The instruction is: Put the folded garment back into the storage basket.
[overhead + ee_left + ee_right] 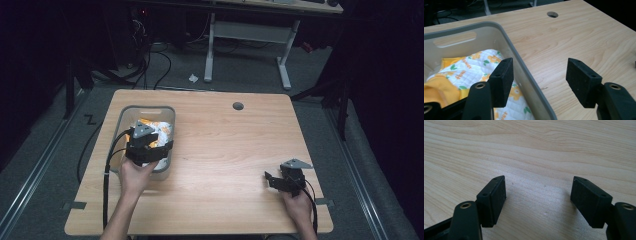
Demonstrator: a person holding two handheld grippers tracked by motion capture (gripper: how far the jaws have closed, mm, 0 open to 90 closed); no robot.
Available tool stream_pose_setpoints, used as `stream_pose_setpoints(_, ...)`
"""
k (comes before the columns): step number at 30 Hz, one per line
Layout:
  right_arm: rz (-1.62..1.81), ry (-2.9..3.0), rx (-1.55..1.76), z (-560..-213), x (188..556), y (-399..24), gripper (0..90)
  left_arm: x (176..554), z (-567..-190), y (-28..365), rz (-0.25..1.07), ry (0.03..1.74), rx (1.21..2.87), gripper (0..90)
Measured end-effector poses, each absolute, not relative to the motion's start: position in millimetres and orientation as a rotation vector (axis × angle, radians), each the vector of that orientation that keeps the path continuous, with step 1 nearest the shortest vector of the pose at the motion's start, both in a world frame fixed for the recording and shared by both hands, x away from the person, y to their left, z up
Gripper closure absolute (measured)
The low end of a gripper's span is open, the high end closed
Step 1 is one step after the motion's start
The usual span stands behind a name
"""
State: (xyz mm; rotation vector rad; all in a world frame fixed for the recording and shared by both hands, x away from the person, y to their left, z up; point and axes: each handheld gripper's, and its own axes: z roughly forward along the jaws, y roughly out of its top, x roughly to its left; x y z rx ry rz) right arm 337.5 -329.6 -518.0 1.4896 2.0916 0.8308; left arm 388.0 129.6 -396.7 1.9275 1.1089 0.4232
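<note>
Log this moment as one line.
left gripper: open, straddling bin wall | cloth: in bin, not gripped | right gripper: open, empty, over table

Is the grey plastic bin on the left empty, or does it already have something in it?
Not empty: the grey plastic bin holds a crumpled white quilted cloth with yellow flowers, lying below the rim.

The table (225, 150) is pale wood with a wavy brown grain and a dark round hole (238, 106) near its far edge. The bin (524, 67) is light grey. The cloth (471, 67) in it is white and quilted, printed with orange flowers, green leaves and small orange lettering, with a plain yellow-orange band along one side. The left gripper (539, 80) and the right gripper (537, 200) are matt black, each with brass-coloured rivets and a grey three-cornered plate on top. The floor (240, 70) is dark grey.
</note>
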Motion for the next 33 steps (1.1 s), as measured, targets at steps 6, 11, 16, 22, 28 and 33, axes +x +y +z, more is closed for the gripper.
stream_pose_setpoints(6,0.831,2.092,1.49,-518.0,337.5,-329.6,28.9,382.5,-397.0,118.8,0.406,1.069,1.947,39.2)
stream_pose_setpoints(11,0.831,2.092,1.49,-517.9,337.5,-329.6,28.8,379.4,-400.9,114.0,0.387,1.068,1.933,39.3)
stream_pose_setpoints(16,0.831,2.092,1.49,-518.0,337.5,-329.5,28.9,376.9,-404.4,107.7,0.363,1.054,1.933,39.2)
stream_pose_setpoints(22,0.831,2.092,1.489,-518.0,337.5,-329.6,28.8,372.8,-407.4,98.6,0.328,1.031,1.933,38.7)
stream_pose_setpoints(28,0.831,2.092,1.49,-517.9,337.3,-329.5,28.8,368.8,-410.8,91.6,0.306,1.012,1.942,37.8)
stream_pose_setpoints(33,0.832,2.093,1.488,-518.0,337.3,-329.5,28.8,364.8,-413.8,84.0,0.289,0.992,1.941,37.7)
